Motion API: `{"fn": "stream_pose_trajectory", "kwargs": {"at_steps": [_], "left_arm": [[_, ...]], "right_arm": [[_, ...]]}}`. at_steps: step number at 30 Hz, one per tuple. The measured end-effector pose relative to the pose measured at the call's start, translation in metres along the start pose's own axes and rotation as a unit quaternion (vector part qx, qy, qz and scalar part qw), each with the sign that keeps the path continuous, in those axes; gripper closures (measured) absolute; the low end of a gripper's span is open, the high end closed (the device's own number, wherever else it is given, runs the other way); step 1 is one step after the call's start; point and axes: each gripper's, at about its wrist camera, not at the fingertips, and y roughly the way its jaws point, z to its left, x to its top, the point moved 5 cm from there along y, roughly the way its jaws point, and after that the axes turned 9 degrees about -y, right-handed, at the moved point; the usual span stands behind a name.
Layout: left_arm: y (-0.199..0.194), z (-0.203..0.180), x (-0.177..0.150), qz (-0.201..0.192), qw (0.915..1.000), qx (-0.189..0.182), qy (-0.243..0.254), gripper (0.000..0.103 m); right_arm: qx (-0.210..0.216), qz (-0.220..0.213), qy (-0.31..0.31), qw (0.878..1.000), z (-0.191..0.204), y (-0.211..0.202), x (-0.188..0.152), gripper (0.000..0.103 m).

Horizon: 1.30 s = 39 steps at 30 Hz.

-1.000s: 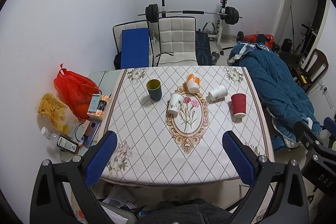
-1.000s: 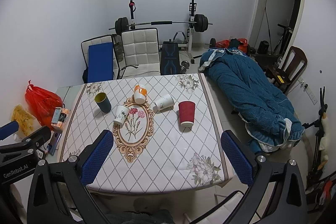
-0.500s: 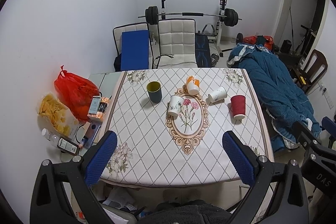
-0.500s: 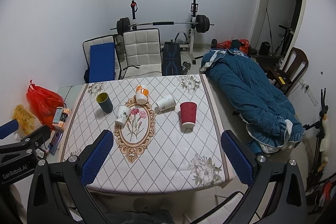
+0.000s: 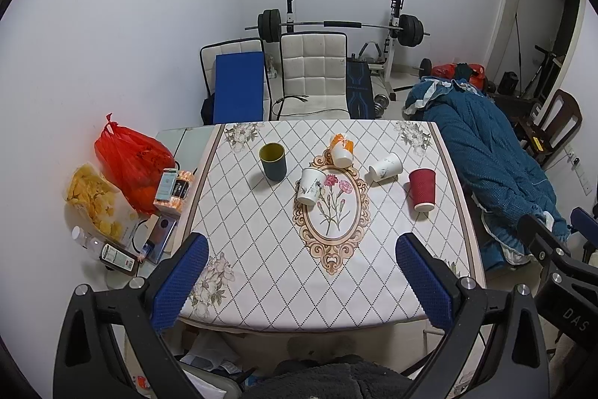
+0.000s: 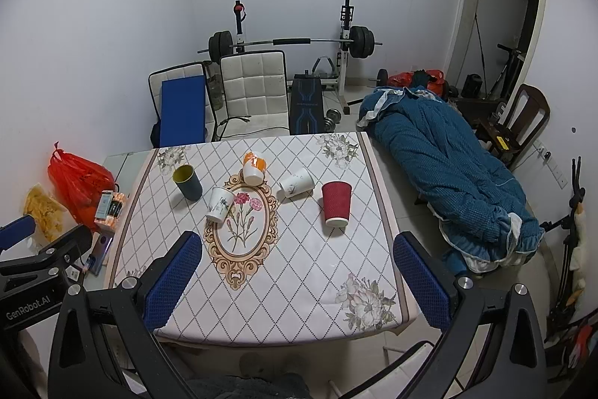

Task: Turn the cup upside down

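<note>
Several cups stand or lie on a table with a patterned cloth (image 5: pixel 261 249) (image 6: pixel 299 268). A dark green cup (image 5: pixel 273 161) (image 6: pixel 187 182) stands upright with its mouth up. A red paper cup (image 5: pixel 422 189) (image 6: pixel 336 203) stands mouth down. A white flowered cup (image 5: pixel 311 186) (image 6: pixel 219 204) and an orange-white cup (image 5: pixel 341 149) (image 6: pixel 254 168) stand mouth down. Another white cup (image 5: pixel 385 167) (image 6: pixel 296 183) lies on its side. My left gripper (image 5: pixel 302 281) and right gripper (image 6: pixel 295 281) are open and empty, high above the table's near edge.
A red bag (image 5: pixel 130 156), a snack bag (image 5: pixel 99 199), boxes and a phone lie on a side table at the left. White chairs (image 5: pixel 314 77) and a barbell rack stand behind the table. A blue quilt (image 6: pixel 448 174) lies at the right.
Both views have shifted a little lower and nearer the table. The cups have not moved. Both grippers stay open.
</note>
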Motion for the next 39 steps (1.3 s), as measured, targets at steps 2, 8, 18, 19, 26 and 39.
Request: {"fn": "stream_pose_trajectory", "kwargs": {"at_steps": [2,8,18,19,26,39], "left_arm": [[0.000,0.000,0.000,0.000,1.0000,0.000,-0.001,0.000],[-0.002,-0.001,-0.001,0.000,1.0000,0.000,-0.001,0.000],[-0.002,0.000,0.001,0.000,1.0000,-0.001,-0.001,0.000],[-0.002,0.000,0.001,0.001,1.0000,-0.002,-0.001,0.000],[-0.002,0.000,0.001,0.001,1.0000,-0.002,-0.001,0.000],[0.043,-0.019,0.001,0.033,0.9992,0.025,-0.001,0.000]], "right_arm": [[0.001,-0.001,0.000,1.000,0.002,0.002,0.000,0.000],[0.002,-0.002,0.000,1.000,0.002,0.000,0.001,0.000],[0.001,-0.002,-0.001,1.000,0.003,0.000,0.001,0.000],[0.003,-0.002,0.000,1.000,0.002,0.000,0.001,0.000],[0.004,-0.004,0.005,1.000,0.000,0.000,0.007,0.000],[0.006,0.036,0.013,0.999,-0.015,0.051,0.003,0.000]]}}
